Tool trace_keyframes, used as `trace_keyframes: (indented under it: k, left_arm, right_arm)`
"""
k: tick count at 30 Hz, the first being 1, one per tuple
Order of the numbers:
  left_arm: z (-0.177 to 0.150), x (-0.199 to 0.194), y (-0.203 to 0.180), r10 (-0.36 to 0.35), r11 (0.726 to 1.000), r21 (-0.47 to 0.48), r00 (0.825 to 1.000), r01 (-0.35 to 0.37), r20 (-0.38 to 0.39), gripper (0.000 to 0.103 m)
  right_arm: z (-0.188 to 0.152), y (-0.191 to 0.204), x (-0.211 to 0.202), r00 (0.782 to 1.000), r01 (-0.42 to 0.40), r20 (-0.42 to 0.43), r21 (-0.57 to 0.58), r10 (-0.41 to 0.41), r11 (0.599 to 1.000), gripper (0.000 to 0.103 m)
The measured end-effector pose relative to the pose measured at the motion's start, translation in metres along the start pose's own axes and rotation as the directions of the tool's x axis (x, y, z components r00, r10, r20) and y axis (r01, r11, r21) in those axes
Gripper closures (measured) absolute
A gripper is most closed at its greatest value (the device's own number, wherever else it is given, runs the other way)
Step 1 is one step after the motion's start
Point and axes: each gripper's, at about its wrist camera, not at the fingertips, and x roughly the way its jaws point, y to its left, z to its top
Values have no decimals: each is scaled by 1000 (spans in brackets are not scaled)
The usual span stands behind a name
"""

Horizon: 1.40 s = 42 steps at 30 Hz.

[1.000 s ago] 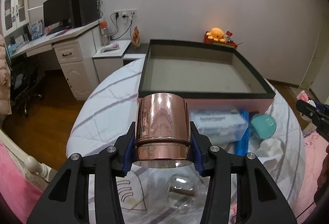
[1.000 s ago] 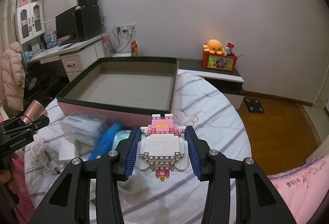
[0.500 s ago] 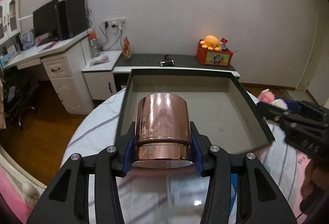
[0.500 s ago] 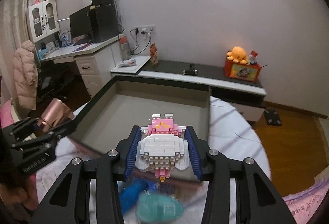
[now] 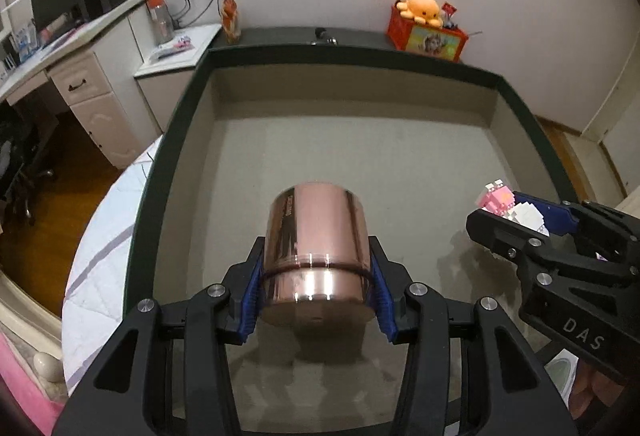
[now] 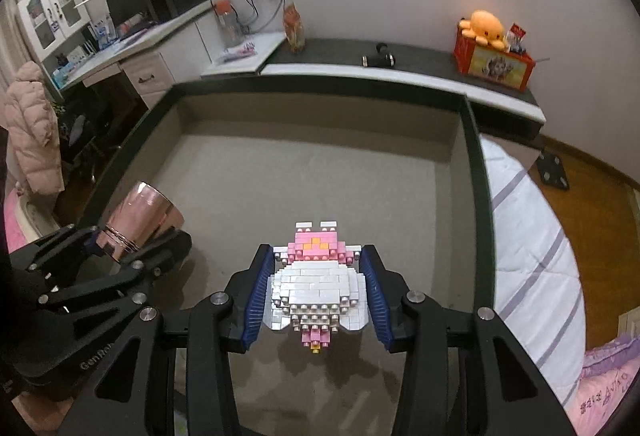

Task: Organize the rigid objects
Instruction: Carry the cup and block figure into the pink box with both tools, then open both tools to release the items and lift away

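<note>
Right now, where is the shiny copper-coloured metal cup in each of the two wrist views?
Left wrist view: the shiny copper-coloured metal cup is at lower centre, between the left gripper's blue pads.
Right wrist view: the cup is at the left edge, middle height.
Shared landmark: the dark-rimmed open box, under both.
</note>
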Motion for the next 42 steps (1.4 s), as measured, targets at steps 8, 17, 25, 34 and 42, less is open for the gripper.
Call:
trace_keyframes:
  k: [8, 17, 25, 34, 42]
  left_arm:
    - [-4, -33, 9, 101, 995, -32, 992, -99, 81, 19]
    - [-41, -131, 26, 131, 991, -82, 929, -109, 347, 0]
    - [-92, -197, 28, 148, 988, -103, 866, -112, 478, 0]
    - [-159, -240, 27, 157, 986, -128, 844, -106, 513, 0]
    - [-199, -266, 12, 182, 983, -128, 813, -133, 553, 0]
  right_arm:
    - [-2, -1, -14, 995, -94, 33, 49, 93, 994, 25]
    - [-25, 5, -78, 981, -54, 190, 63, 41, 997, 0]
    - [-71, 23, -151, 945, -17, 328, 60, -4, 998, 0]
    - [-136, 34, -218, 897, 30, 438, 60, -54, 998, 0]
    - [-181, 41, -252, 854, 66, 512, 76, -96, 995, 0]
